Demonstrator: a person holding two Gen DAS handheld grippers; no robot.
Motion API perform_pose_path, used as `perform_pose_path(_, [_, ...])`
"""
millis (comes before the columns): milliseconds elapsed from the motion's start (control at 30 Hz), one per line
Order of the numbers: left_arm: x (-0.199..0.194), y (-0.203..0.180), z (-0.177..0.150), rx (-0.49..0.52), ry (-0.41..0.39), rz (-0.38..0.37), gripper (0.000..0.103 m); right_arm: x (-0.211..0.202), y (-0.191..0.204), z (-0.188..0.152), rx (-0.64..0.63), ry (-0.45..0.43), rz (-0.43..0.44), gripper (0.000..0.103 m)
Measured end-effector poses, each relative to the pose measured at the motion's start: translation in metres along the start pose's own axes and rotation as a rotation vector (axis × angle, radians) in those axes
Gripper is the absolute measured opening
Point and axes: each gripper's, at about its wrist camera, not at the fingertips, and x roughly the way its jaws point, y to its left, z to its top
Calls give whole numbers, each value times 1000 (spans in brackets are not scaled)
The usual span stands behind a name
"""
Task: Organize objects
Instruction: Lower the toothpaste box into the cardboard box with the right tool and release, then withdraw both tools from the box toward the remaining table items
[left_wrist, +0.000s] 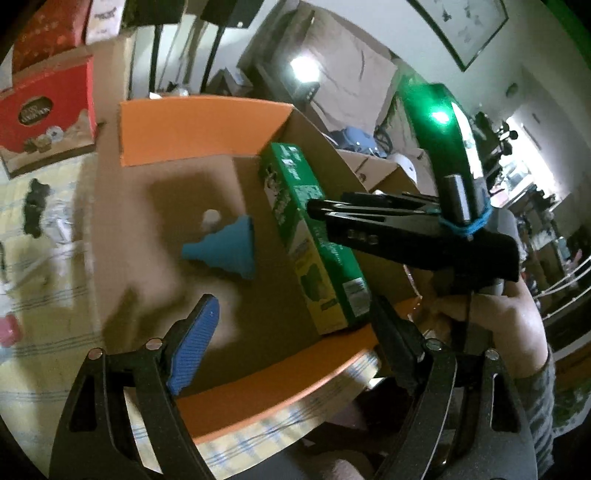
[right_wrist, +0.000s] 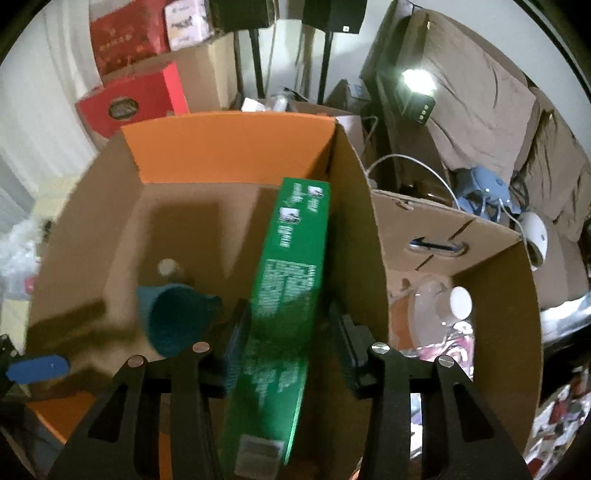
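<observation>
The right gripper (right_wrist: 290, 343) is clamped on a long green box (right_wrist: 291, 280), its two pads pressing the box's broad faces, and holds it on edge inside the open cardboard box (right_wrist: 354, 206), just beside that box's right wall and slanting down toward its floor. The left gripper (left_wrist: 291, 339) hangs over the near side of the same cardboard box with its jaws spread wide and nothing between them; one blue ribbed pad (left_wrist: 195, 347) shows on the left, the other finger is dark and seen edge-on. On the cardboard box's floor, left of the green box and apart from it, a blue funnel (right_wrist: 173, 317) lies on its side, and a small white round thing (right_wrist: 166, 266), too blurred to name, sits just beyond it. An orange flap (right_wrist: 229, 147) stands up at the cardboard box's far edge, and another orange flap (left_wrist: 280, 384) folds out at its near edge. To the right of the cardboard box, a second carton (right_wrist: 491, 258) stands touching or nearly touching it, with a white cup-like shape inside. Beyond the cardboard box to the left is a red gift box (right_wrist: 136, 99) with more cartons stacked behind it.
</observation>
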Motion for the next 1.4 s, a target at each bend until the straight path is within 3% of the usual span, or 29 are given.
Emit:
perform_pose_path(67, [-11, 1, -3, 13, -34, 39, 88, -9, 1, -3, 25, -24, 34, 49])
perform_pose_path(133, [-22, 7, -2, 19, -62, 71, 88, -18, 3, -3, 44, -46, 57, 58])
perform_pose_path(267, [-42, 22, -4, 26, -102, 125, 88, -37, 11, -9, 66, -90, 97, 65])
perform_pose_path(400, [-60, 29, -9, 41, -151, 190, 88, -57, 25, -17, 70, -135, 125, 83])
perform_pose_path(533, [-79, 42, -16, 28, -176, 234, 88, -73, 45, -27, 53, -168, 153, 83])
perform_pose_path(667, [-96, 55, -25, 9, -214, 266, 98, -86, 67, -33, 24, -190, 176, 85])
perform_pose_path(867, [-115, 74, -39, -10, -234, 318, 99, -97, 103, -39, -44, -208, 211, 95])
perform_pose_path(933, [-122, 81, -43, -17, -242, 349, 99, -98, 114, -40, -65, -209, 233, 103])
perform_pose_path(1400, [-163, 134, -69, -89, -274, 455, 103, -99, 177, -39, -133, -219, 282, 103])
